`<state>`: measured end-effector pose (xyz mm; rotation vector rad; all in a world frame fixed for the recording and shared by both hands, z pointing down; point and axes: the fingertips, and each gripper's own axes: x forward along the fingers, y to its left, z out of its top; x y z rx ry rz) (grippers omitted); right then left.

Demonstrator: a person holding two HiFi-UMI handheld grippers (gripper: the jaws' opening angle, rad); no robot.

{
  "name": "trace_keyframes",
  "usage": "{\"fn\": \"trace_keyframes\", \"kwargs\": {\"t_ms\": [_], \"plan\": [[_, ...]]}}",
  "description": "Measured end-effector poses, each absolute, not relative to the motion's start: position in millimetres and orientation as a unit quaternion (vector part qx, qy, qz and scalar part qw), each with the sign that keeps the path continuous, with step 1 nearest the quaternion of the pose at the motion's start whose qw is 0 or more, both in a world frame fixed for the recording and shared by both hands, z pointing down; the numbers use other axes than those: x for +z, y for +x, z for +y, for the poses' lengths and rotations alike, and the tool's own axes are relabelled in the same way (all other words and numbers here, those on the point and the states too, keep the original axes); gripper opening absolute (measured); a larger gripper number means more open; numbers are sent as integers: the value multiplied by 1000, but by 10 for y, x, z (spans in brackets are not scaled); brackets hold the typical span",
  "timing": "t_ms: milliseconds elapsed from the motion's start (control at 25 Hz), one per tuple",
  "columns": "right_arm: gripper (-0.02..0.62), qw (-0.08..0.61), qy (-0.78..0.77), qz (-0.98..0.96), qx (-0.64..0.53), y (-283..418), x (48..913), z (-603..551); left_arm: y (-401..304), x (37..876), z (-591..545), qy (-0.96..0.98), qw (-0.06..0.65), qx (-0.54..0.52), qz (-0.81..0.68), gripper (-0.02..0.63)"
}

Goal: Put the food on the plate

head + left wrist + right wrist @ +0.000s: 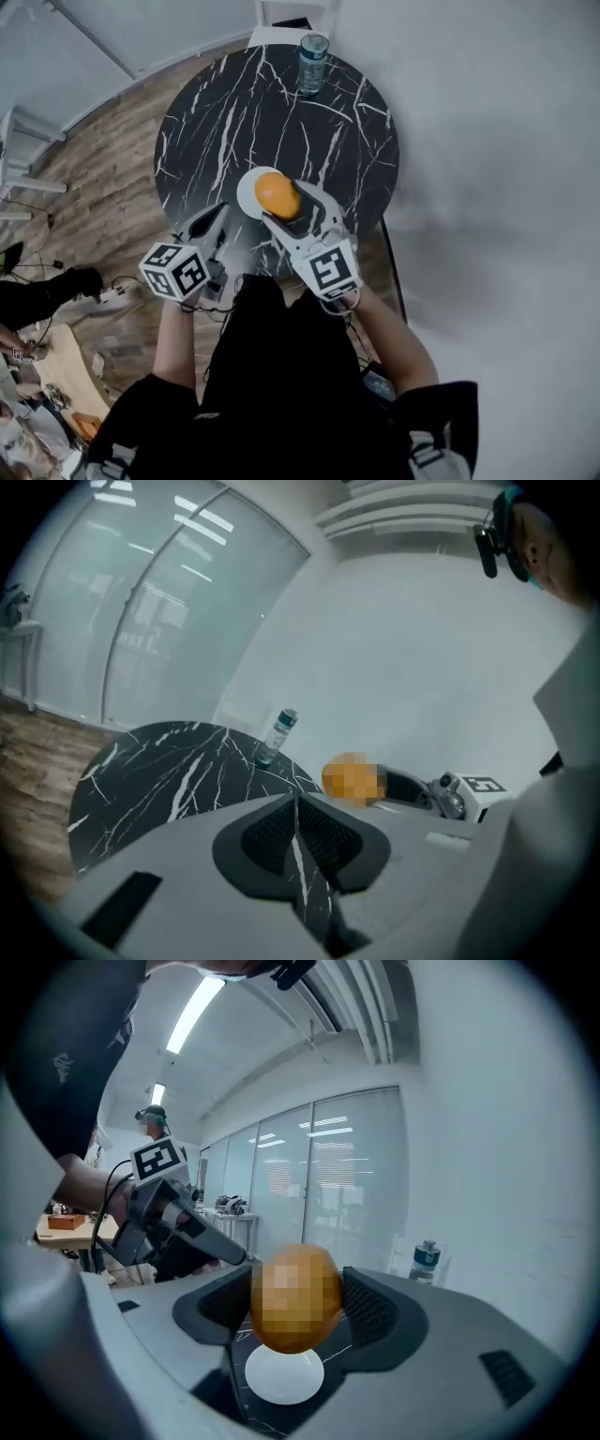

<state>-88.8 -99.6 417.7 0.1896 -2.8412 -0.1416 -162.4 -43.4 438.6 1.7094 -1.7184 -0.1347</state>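
The right hand-held gripper (302, 1316) pinches the orange food (277, 195) between its pads, above the white plate (284, 1379) and, as far as I can judge, not yet touching it. The food is round and the plate looks small and flat, so if it is let go from this height or off-centre it may roll off onto the surface (281, 112). Coming down hard could also nudge the plate.

The plate lies directly beneath the right jaws. The left hand-held gripper (298, 808), jaws pressed together and empty, hangs just beside the right one, near the plate.
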Motion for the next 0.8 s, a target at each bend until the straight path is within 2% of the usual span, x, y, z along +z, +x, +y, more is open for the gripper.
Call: {"fn": "trace_keyframes", "kwargs": {"t_ms": [120, 200, 520, 640, 800], "plan": [[296, 154, 78, -984, -38, -1007, 4381, -985, -1664, 4488, -611, 691, 377, -58, -614, 24], [296, 163, 89, -982, -35, -1051, 4530, -969, -1677, 4586, -720, 710, 396, -59, -580, 92], [296, 162, 158, -974, -15, -1133, 4887, -1001, -1579, 4946, -991, 740, 520, -133, -406, 292], [296, 159, 176, -971, -20, -1166, 4947, -1003, -1569, 5072, -1050, 745, 537, -127, -374, 319], [296, 162, 184, -969, -27, -1252, 4984, -956, -1509, 5075, -1108, 765, 537, -125, -334, 321]]}}
